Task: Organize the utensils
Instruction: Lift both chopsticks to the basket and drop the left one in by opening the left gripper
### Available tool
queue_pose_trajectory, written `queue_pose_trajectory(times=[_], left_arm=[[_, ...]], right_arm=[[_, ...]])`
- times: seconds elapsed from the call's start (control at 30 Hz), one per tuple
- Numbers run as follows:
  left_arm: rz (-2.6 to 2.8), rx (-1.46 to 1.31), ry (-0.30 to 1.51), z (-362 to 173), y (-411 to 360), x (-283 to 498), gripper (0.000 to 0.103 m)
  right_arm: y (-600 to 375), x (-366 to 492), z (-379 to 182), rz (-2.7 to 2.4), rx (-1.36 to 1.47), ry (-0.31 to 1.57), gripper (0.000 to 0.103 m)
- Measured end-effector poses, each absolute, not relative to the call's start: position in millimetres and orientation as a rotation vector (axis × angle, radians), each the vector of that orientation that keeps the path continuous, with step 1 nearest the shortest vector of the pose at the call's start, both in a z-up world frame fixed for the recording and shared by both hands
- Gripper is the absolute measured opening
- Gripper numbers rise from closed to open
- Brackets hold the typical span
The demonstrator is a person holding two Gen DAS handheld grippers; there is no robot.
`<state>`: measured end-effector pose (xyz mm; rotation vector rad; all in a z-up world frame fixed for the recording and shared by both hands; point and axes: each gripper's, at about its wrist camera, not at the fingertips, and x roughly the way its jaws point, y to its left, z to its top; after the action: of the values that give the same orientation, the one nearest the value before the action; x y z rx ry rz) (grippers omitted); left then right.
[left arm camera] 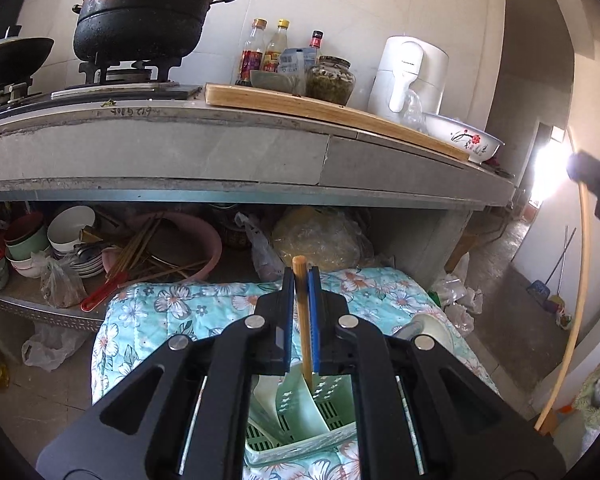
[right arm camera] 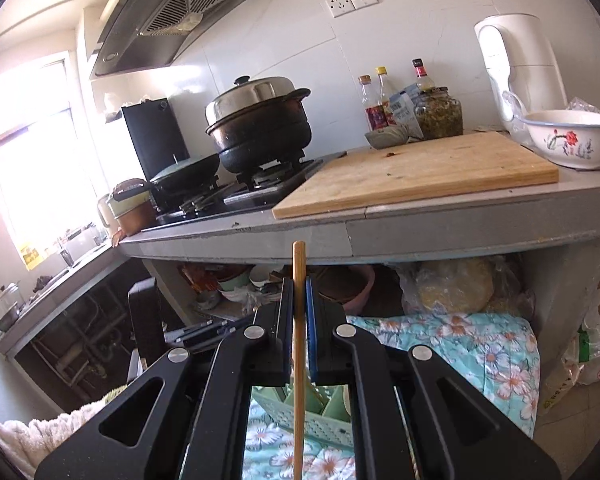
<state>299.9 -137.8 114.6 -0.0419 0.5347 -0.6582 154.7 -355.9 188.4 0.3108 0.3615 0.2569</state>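
Two upright chopsticks, one clamped in each gripper.

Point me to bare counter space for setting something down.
The wooden cutting board top is mostly bare, bordered by the gas stove and the floral bowl. Its back edge is crowded with bottles and a jar. The under-counter shelf is packed.

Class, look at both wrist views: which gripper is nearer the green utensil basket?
Left. The left gripper holds its chopstick right over the green utensil basket, tip at its rim. The right gripper, with its own chopstick, sits further back.
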Motion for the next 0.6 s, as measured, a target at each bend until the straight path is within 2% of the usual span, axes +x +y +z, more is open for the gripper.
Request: queue_pose_trajectory(times=[0.13, 0.27, 0.3, 0.6], left_arm=[[-0.658, -0.043, 0.566, 112, -134, 301, 0.008], [-0.648, -0.063, 0.594, 110, -127, 303, 0.039], [-0.646, -0.067, 0.593, 110, -124, 301, 0.044], [-0.64, -0.106, 0.55, 118, -92, 274, 0.054]], right_arm=[[-344, 178, 197, 0.268, 0.308, 0.317, 0.006], [-331, 207, 199, 0.265, 0.306, 0.303, 0.006], [-328, 212, 199, 0.258, 0.299, 0.295, 0.006], [-303, 254, 185, 0.21, 0.22, 0.284, 0.006]])
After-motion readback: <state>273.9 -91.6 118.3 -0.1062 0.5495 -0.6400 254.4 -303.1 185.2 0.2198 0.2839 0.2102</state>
